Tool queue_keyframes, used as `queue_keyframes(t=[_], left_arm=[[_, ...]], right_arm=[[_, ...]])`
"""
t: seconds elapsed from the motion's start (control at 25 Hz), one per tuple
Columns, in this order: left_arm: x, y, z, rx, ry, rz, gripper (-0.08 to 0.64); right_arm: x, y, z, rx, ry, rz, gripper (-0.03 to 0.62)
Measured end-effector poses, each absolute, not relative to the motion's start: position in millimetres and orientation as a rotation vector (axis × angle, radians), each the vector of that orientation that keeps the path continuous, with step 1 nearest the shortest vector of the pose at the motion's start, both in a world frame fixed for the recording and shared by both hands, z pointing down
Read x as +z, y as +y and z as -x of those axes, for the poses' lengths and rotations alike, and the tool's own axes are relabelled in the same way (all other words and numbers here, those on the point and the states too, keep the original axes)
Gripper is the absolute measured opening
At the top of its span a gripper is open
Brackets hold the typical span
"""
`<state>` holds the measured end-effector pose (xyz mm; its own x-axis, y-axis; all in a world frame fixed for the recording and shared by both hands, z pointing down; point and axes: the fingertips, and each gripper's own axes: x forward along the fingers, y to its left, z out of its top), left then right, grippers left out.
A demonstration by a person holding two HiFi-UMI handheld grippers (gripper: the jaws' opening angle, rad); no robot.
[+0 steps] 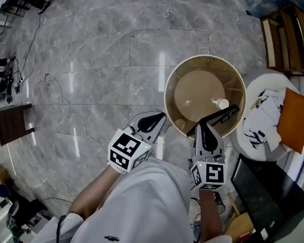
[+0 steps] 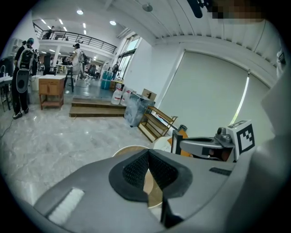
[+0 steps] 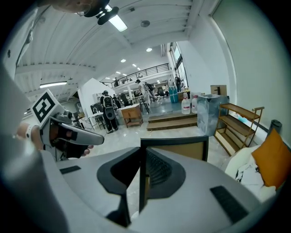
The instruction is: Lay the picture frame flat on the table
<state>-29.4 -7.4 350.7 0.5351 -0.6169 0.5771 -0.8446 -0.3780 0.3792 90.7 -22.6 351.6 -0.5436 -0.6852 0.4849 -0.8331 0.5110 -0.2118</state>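
The black picture frame [image 1: 221, 115] stands on edge over the near rim of the round wooden table [image 1: 199, 69]. My right gripper [image 1: 205, 129] is shut on the frame's near side. In the right gripper view the frame [image 3: 175, 142] rises upright between the jaws, its thin edge pinched between them, and my right gripper [image 3: 143, 175] grips it low. My left gripper [image 1: 153, 121] hovers just left of the table rim, shut on nothing. In the left gripper view its pads [image 2: 136, 170] meet, with the table [image 2: 129, 150] beyond.
A small white object [image 1: 223, 103] lies on the table close to the frame. To the right is a white seat [image 1: 261, 85] with an orange cushion [image 1: 295, 123]. A wooden shelf [image 1: 289, 37] stands behind it and a black screen [image 1: 264, 199] lies near right. Cables [image 1: 63, 102] cross the marble floor.
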Motion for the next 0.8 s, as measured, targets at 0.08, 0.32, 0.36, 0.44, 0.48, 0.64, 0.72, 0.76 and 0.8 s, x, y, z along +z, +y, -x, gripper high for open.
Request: queue_keyframes(t=[0.08, 0.32, 0.36, 0.44, 0.48, 0.64, 0.72, 0.76, 0.8], left_arm=[[363.8, -13.7, 28.8, 0.464, -1.18, -2.102, 0.005], [396.5, -29.9, 28.0, 0.494, -1.181, -2.058, 0.005], [402.0, -32.0, 28.2, 0.498, -1.181, -2.052, 0.005], [414.3, -36.4, 29.3, 0.507, -1.181, -2.037, 0.005], [421.3, -39.1, 30.3, 0.511, -1.181, -2.029, 0.005], [451.8, -49.8, 34.6, 0.516, -1.188, -1.992, 0.005], [466.0, -53.4, 36.0, 0.508, -1.192, -1.971, 0.005], [473.1, -54.4, 36.0, 0.505, -1.192, -1.961, 0.005], [480.6, -55.5, 35.6, 0.504, -1.19, -1.952, 0.005]], right_arm=[[362.2, -31.1, -89.0, 0.591, -2.414, -1.234, 0.037], [400.3, -57.5, -81.4, 0.555, -2.413, -1.14, 0.037], [407.9, -61.5, -80.6, 0.555, -2.41, -1.129, 0.037], [423.7, -69.6, -78.0, 0.542, -2.402, -1.104, 0.037], [432.2, -73.9, -76.3, 0.53, -2.397, -1.09, 0.037], [468.6, -88.7, -69.7, 0.495, -2.379, -1.033, 0.037], [486.9, -93.5, -67.0, 0.497, -2.372, -1.006, 0.037], [495.7, -95.1, -66.0, 0.496, -2.368, -0.993, 0.037], [504.1, -96.6, -65.2, 0.492, -2.363, -0.982, 0.037]])
